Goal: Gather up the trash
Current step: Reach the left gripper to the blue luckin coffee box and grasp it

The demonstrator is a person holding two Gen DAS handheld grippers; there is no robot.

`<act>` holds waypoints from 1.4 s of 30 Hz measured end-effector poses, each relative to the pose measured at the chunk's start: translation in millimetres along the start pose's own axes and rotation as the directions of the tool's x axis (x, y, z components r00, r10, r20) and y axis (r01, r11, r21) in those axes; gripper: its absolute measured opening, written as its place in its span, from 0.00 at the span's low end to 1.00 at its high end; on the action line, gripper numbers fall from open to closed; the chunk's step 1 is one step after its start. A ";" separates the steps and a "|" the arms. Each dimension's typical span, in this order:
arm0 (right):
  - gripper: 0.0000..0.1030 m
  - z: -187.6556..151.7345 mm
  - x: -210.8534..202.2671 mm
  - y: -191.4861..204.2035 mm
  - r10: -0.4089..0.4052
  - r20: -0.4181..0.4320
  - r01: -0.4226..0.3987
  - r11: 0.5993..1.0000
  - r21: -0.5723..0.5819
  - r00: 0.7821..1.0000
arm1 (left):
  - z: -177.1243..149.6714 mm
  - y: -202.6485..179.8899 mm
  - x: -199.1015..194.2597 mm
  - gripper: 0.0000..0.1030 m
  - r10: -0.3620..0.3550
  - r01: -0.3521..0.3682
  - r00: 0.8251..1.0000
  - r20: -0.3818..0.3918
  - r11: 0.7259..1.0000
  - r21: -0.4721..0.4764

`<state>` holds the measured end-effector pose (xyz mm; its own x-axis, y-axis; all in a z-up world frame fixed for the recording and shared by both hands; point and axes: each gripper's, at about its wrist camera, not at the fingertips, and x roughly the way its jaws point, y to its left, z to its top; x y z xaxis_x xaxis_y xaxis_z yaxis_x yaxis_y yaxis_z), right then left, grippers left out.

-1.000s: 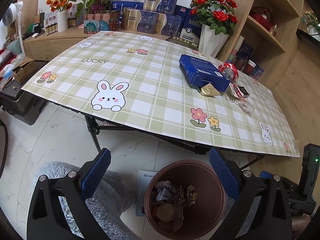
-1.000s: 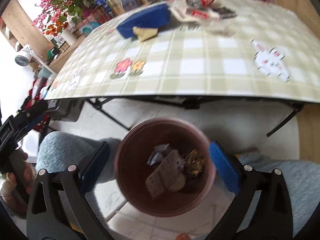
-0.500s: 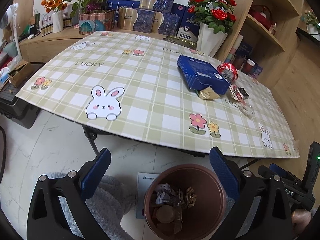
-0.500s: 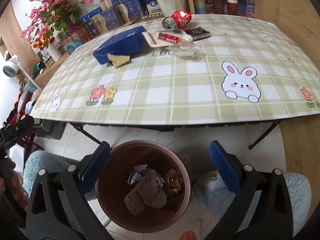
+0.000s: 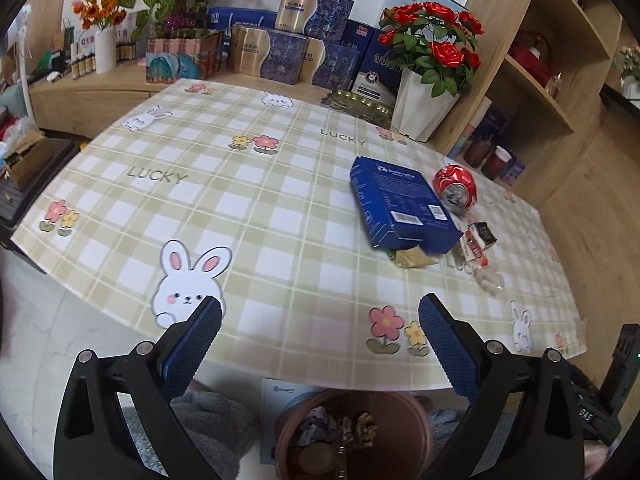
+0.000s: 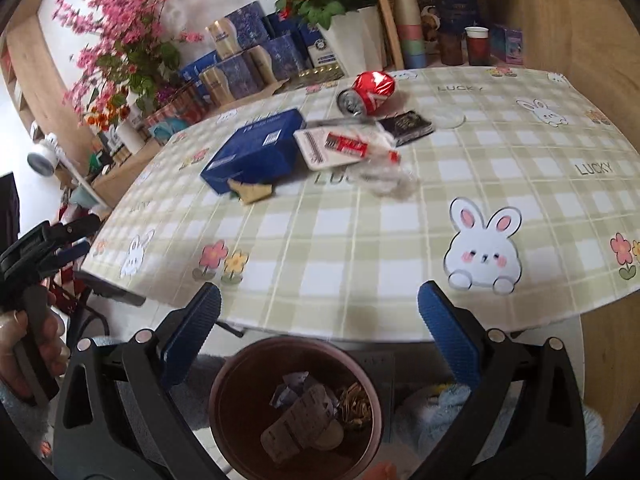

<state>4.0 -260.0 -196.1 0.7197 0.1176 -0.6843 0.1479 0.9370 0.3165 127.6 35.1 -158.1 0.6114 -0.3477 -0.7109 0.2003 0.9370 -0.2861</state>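
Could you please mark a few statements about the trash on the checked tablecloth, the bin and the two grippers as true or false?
1. The crushed red soda can lies on its side on the green checked tablecloth. True.
2. The round brown trash bin is empty. False: it holds crumpled paper and other scraps.
3. The flat blue cardboard box stands upright on its end. False: it lies flat, with a gold wrapper at its near end.
4. The left gripper holds nothing, jaws open. True.
5. The right gripper is shut on the can. False: it is open and empty, near the bin.
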 end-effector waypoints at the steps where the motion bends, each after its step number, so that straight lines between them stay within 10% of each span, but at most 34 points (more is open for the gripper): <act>1: 0.95 3.3 0.0 -2.6 0.000 0.007 -0.001 1.000 0.010 1.000 | 2.9 -0.9 2.7 0.94 -0.008 0.008 1.000 -0.004 1.000 0.001; 25: 0.95 55.3 47.9 -59.6 -0.072 0.013 0.069 0.988 0.141 0.997 | 78.9 4.1 107.1 0.94 -0.153 0.142 0.979 -0.138 0.986 -0.086; 34: 0.94 62.5 65.6 -61.2 -0.132 -0.012 0.132 0.986 0.097 0.991 | 98.2 13.4 163.0 0.64 -0.390 0.313 0.913 -0.123 0.860 -0.404; 42: 0.94 68.9 75.8 -57.0 -0.126 -0.008 0.126 0.989 0.074 0.992 | 102.1 14.3 202.8 0.61 -0.437 0.313 0.889 -0.138 0.798 -0.514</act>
<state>96.8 -327.2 -220.8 0.6898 0.0013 -0.7240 0.2871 0.9175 0.2752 332.6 -18.7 -240.8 0.3503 -0.7230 -0.5955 -0.0426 0.6228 -0.7812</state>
